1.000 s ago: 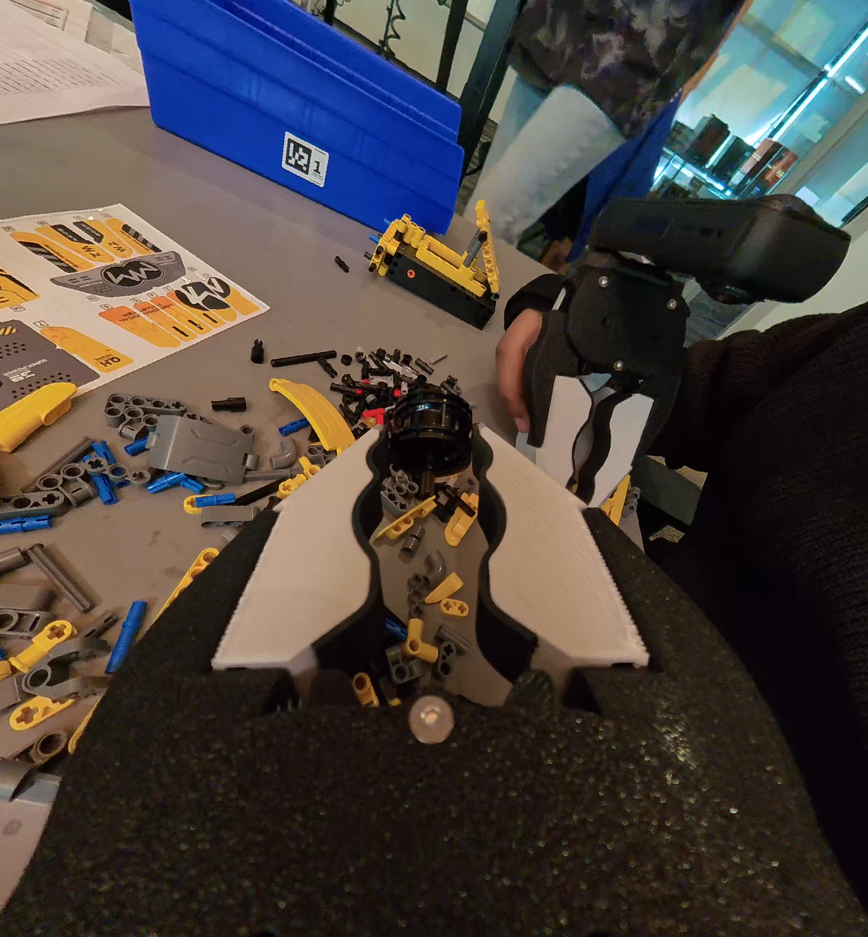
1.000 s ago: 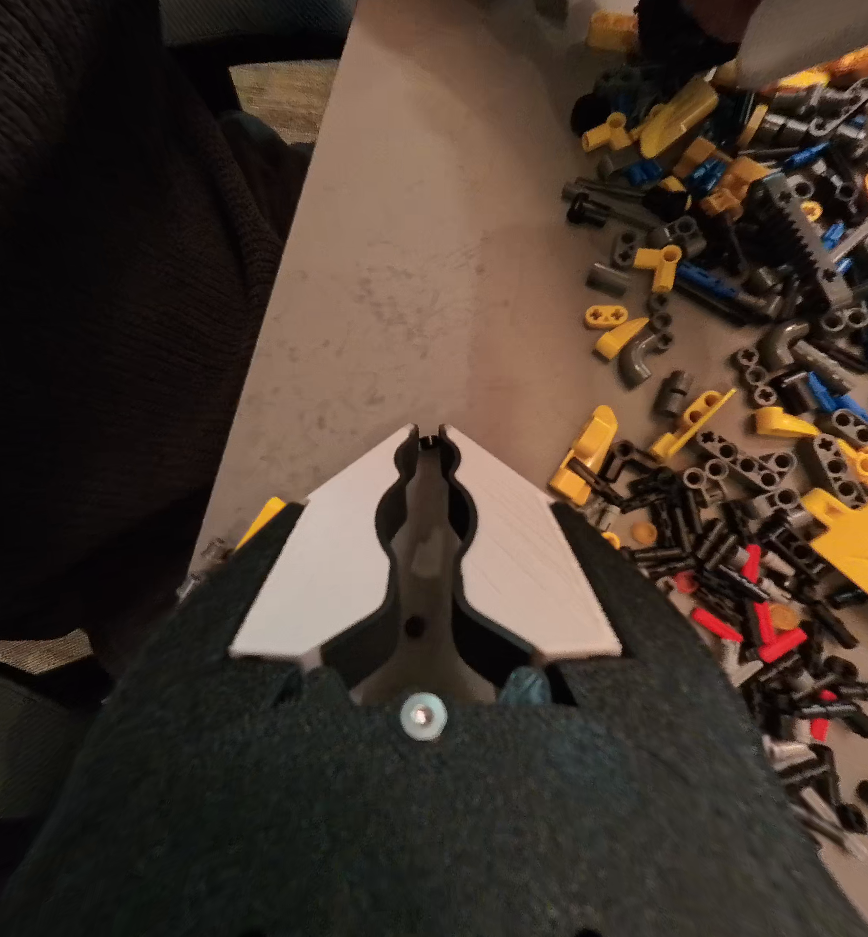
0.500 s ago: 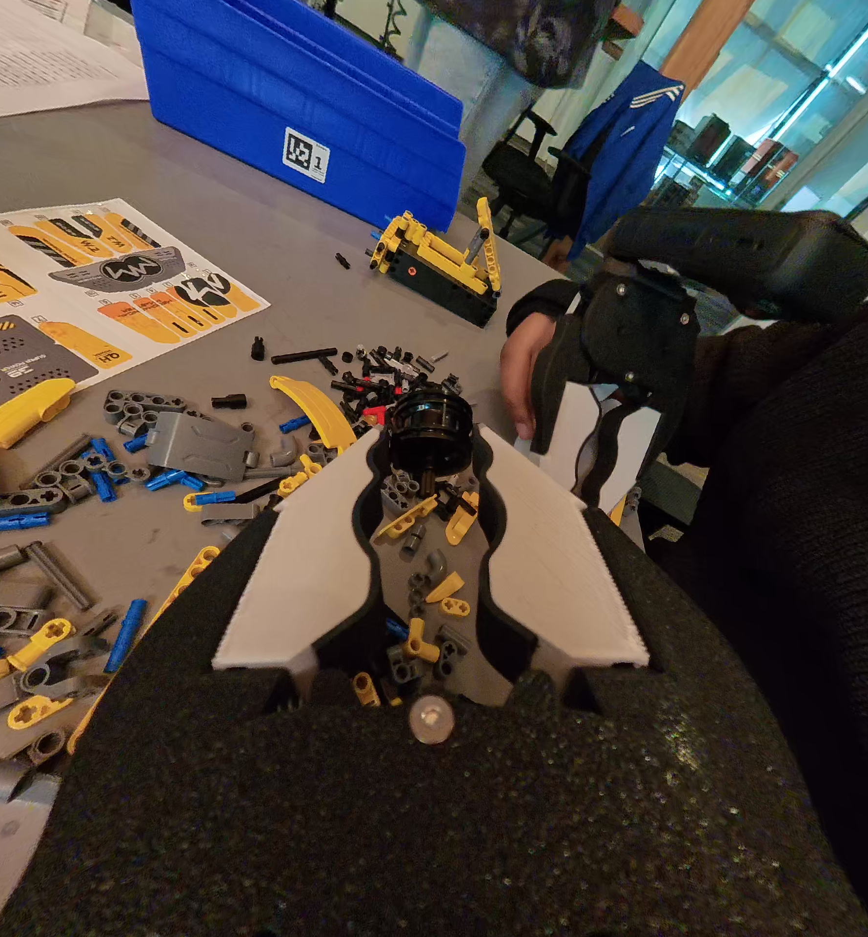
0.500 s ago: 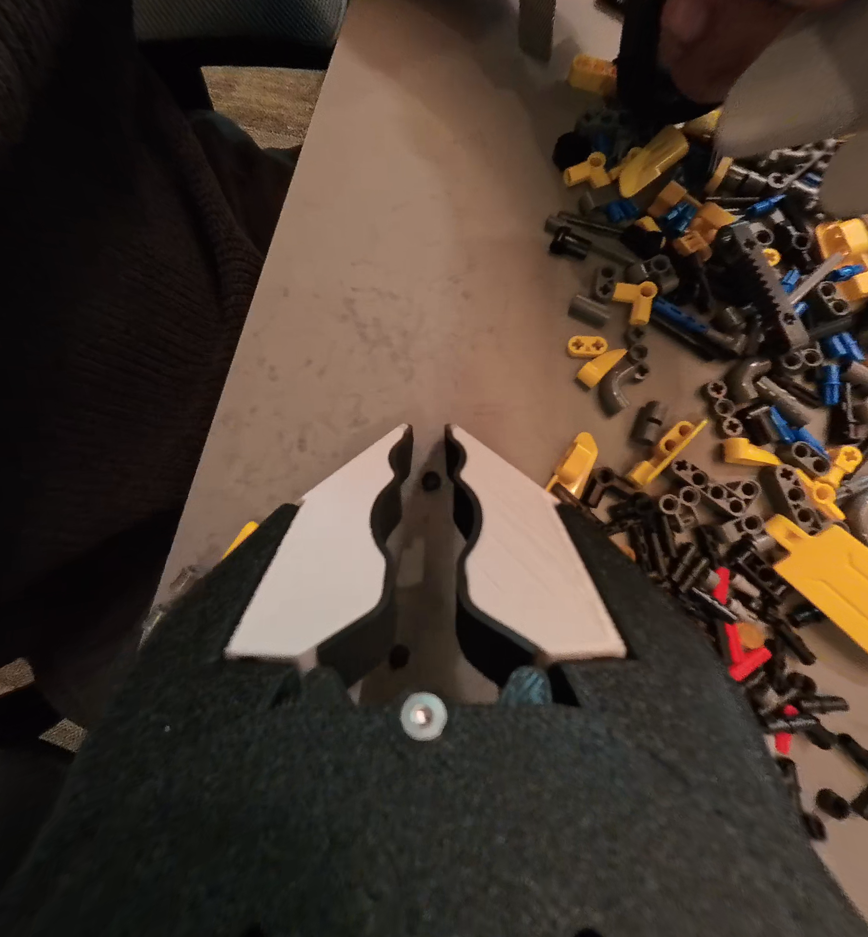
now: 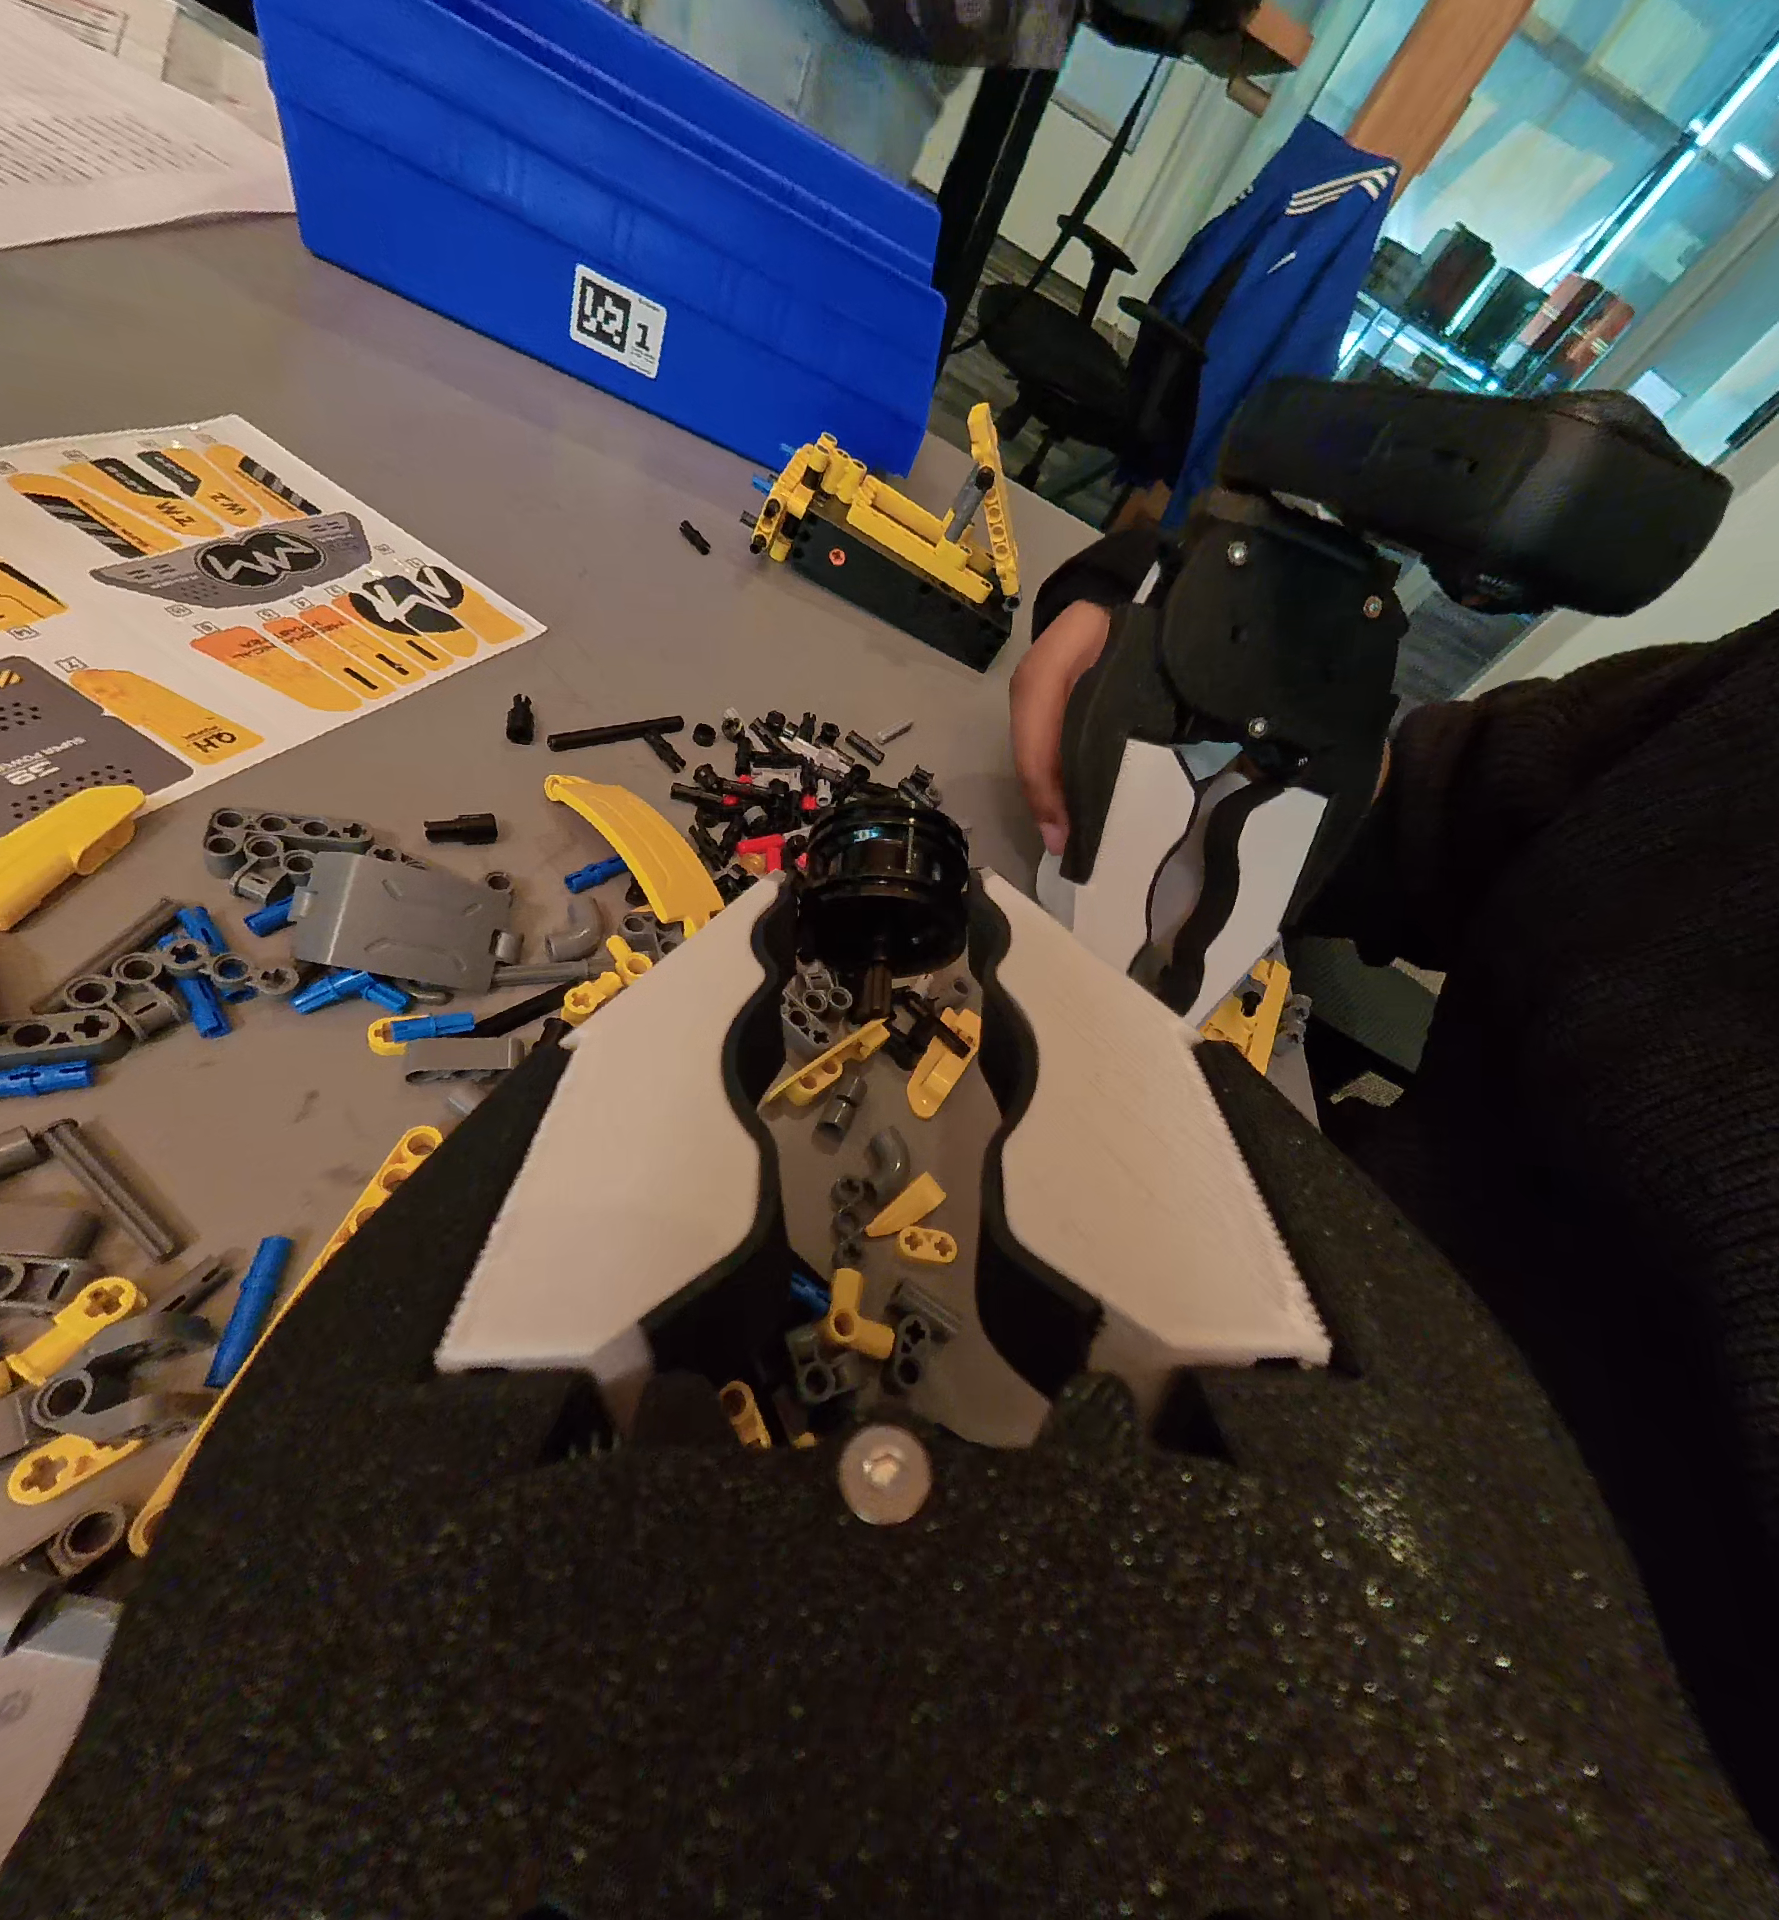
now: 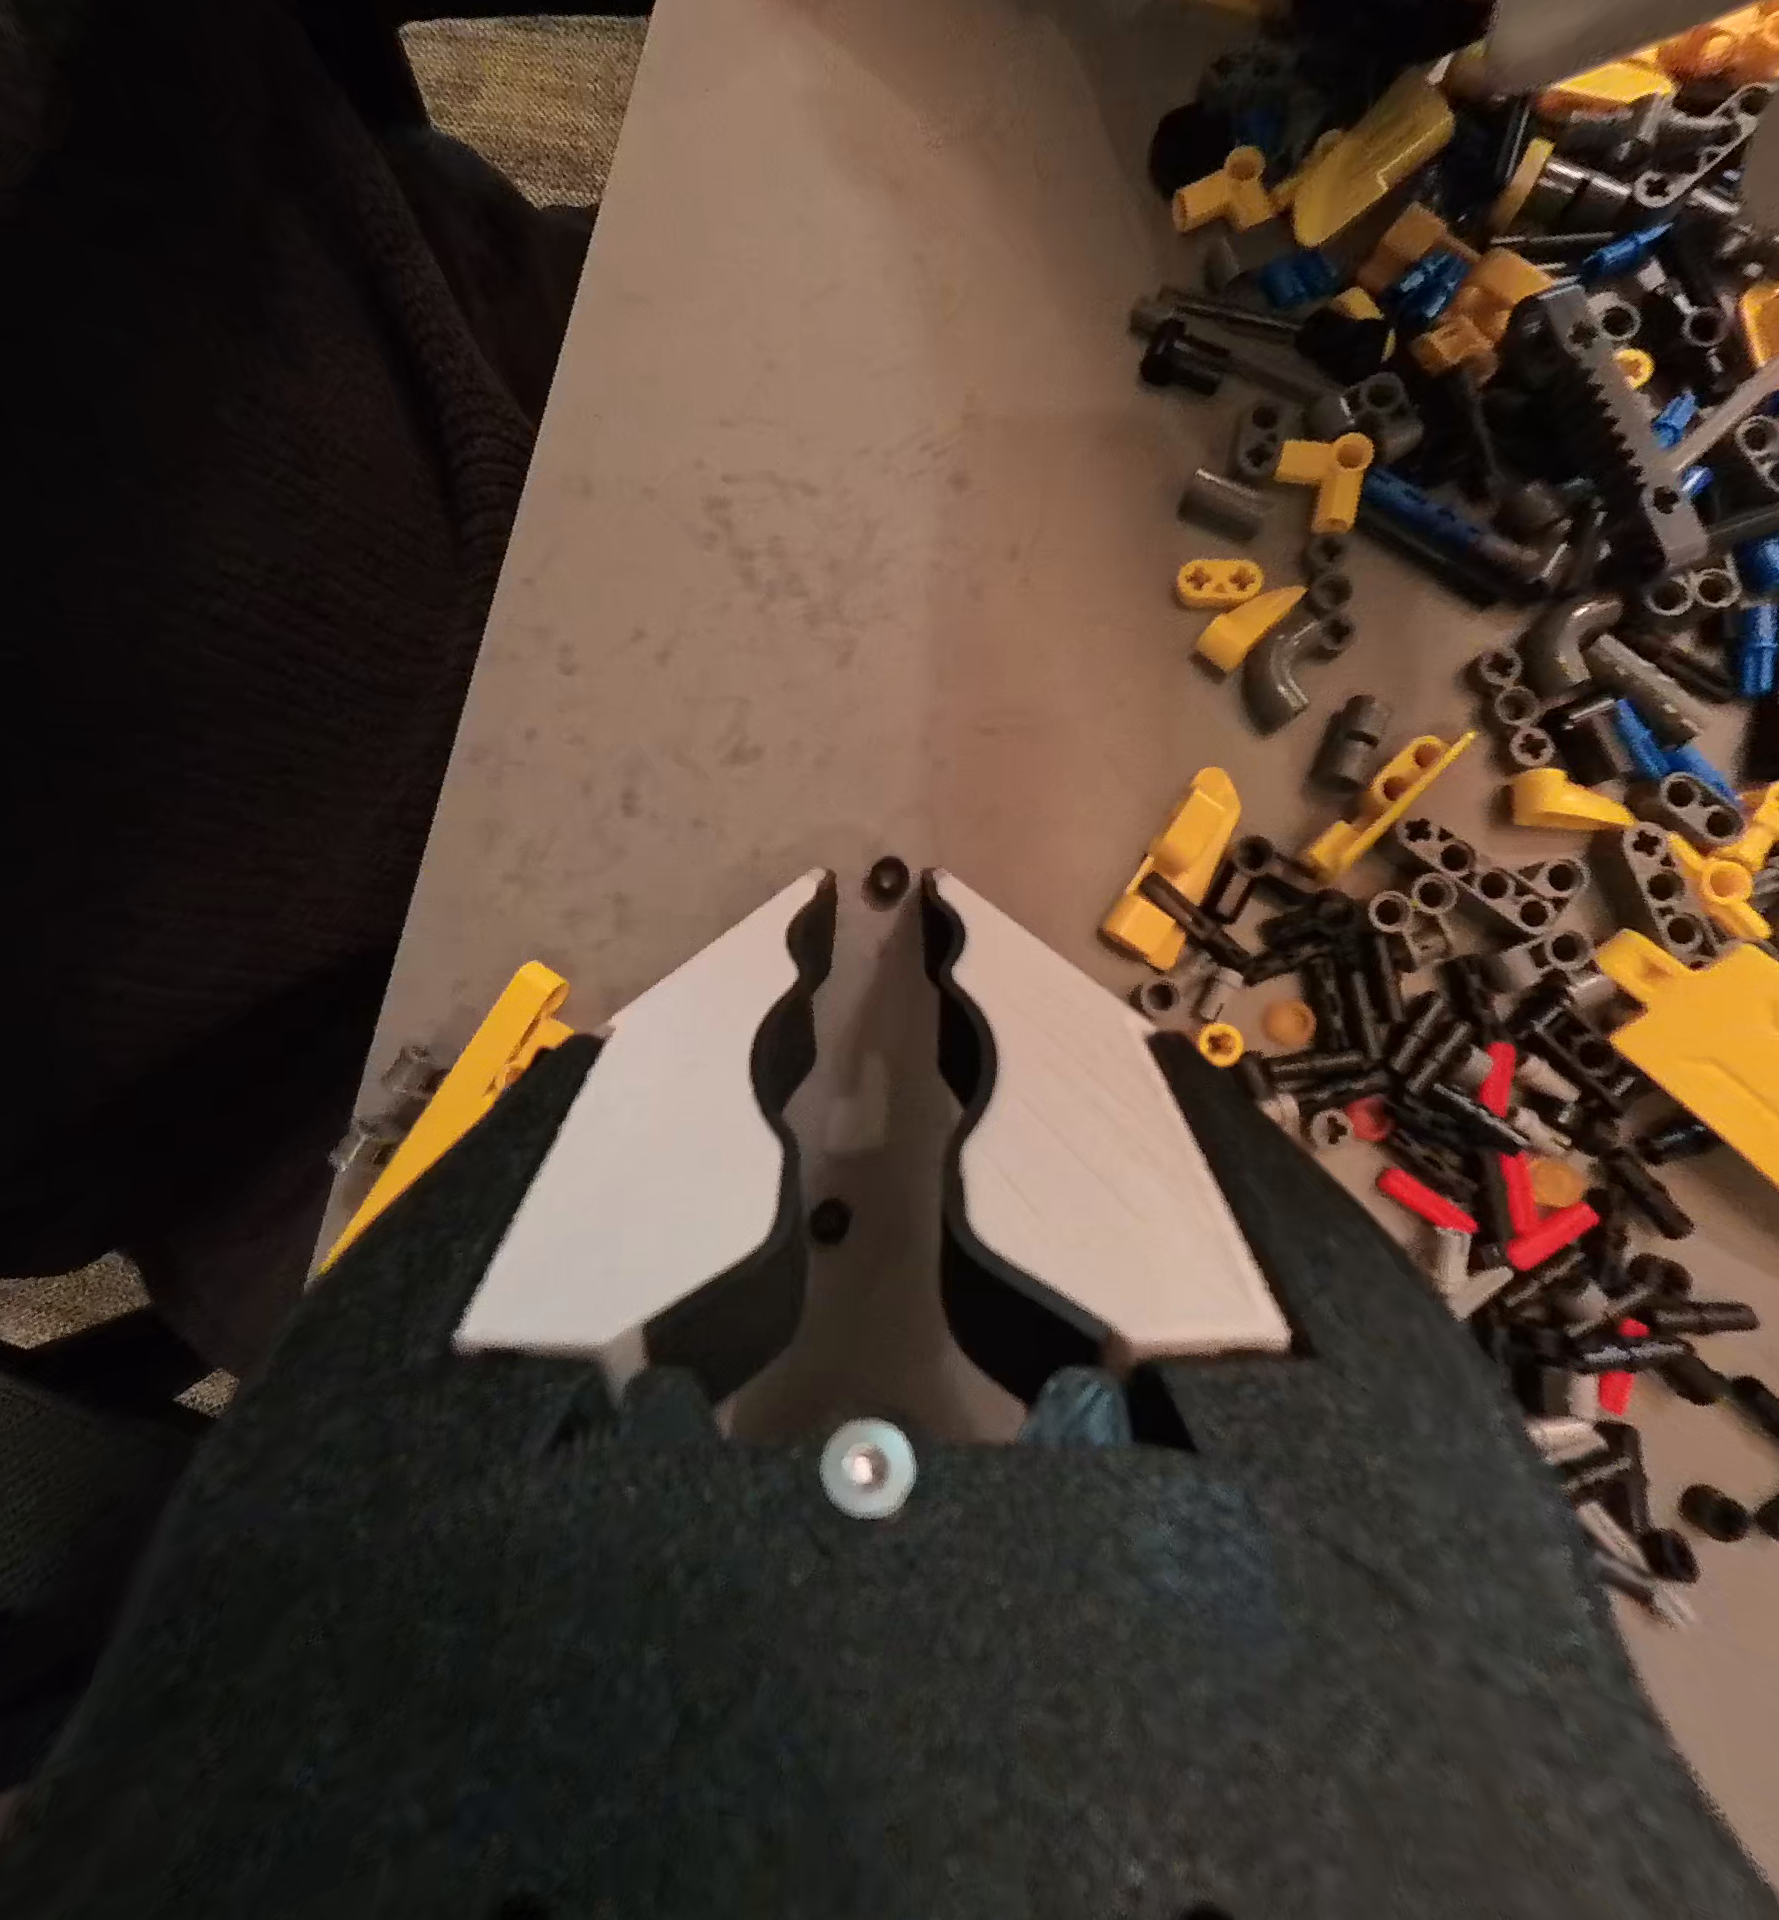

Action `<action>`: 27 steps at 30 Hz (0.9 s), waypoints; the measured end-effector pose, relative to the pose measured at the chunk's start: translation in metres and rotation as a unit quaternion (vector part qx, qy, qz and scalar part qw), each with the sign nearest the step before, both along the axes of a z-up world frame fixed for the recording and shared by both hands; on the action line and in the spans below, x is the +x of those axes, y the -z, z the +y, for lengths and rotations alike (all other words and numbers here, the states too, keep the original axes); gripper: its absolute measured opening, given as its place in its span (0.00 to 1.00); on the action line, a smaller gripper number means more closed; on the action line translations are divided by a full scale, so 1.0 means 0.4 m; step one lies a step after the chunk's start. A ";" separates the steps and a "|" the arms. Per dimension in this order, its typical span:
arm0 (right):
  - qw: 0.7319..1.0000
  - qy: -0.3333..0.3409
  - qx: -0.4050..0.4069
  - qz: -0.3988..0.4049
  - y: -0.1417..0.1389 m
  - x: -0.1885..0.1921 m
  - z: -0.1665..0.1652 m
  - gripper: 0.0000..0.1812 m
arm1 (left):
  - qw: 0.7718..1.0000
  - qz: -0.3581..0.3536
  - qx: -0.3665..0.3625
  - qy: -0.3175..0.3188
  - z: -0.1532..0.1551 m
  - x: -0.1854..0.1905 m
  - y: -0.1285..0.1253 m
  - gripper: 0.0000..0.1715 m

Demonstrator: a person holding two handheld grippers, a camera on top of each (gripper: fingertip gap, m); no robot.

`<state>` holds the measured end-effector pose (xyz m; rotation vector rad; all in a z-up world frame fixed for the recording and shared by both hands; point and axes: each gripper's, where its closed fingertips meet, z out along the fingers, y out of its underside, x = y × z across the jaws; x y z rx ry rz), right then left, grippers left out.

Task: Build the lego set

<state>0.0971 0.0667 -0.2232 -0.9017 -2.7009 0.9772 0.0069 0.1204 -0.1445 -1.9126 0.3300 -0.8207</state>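
Jaws on the left gripper [image 5: 883, 902] are clamped round a black wheel hub [image 5: 885, 878], held above loose building pieces [image 5: 843, 1060] on the grey tabletop [image 5: 397, 416]. Right gripper [image 6: 877, 883] is parted slightly, framing a small black pin [image 6: 885, 878], nothing gripped.

Both wrist views look steeply down, close, sharing the scattered bricks [image 5: 843, 1101] on the table [image 6: 760, 520].

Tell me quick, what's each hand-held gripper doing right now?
Left hand-held gripper: shut on the black wheel.
Right hand-held gripper: open, holding nothing, over a small black pin.
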 end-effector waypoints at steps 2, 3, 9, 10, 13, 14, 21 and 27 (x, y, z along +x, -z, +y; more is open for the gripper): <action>1.000 -0.002 0.002 0.005 0.001 -0.004 -0.004 0.07 | 1.000 0.000 0.001 -0.001 0.000 -0.001 -0.001 0.19; 1.000 -0.003 0.004 0.010 0.001 -0.007 -0.006 0.06 | 1.000 -0.001 0.001 -0.001 0.000 -0.002 -0.001 0.19; 0.999 -0.030 -0.005 0.028 0.001 -0.012 -0.052 0.04 | 1.000 0.000 0.000 -0.001 0.000 0.000 0.000 0.19; 0.999 -0.034 -0.006 0.032 0.000 -0.014 -0.060 0.04 | 1.000 0.000 0.000 0.000 0.000 0.000 0.000 0.19; 0.998 -0.030 -0.008 0.047 -0.007 -0.023 -0.064 0.07 | 1.000 0.000 -0.001 0.002 -0.001 0.003 0.001 0.19; 0.998 -0.021 -0.015 0.055 -0.019 -0.031 -0.059 0.09 | 1.000 -0.001 0.000 0.003 -0.002 0.004 -0.001 0.19; 0.962 0.126 -0.039 0.240 -0.191 -0.150 0.067 0.09 | 0.990 -0.138 0.023 0.033 -0.017 0.025 -0.080 0.19; 0.874 0.182 0.049 0.448 -0.312 -0.182 0.126 0.09 | 0.920 -0.380 0.039 0.084 -0.035 0.022 -0.184 0.18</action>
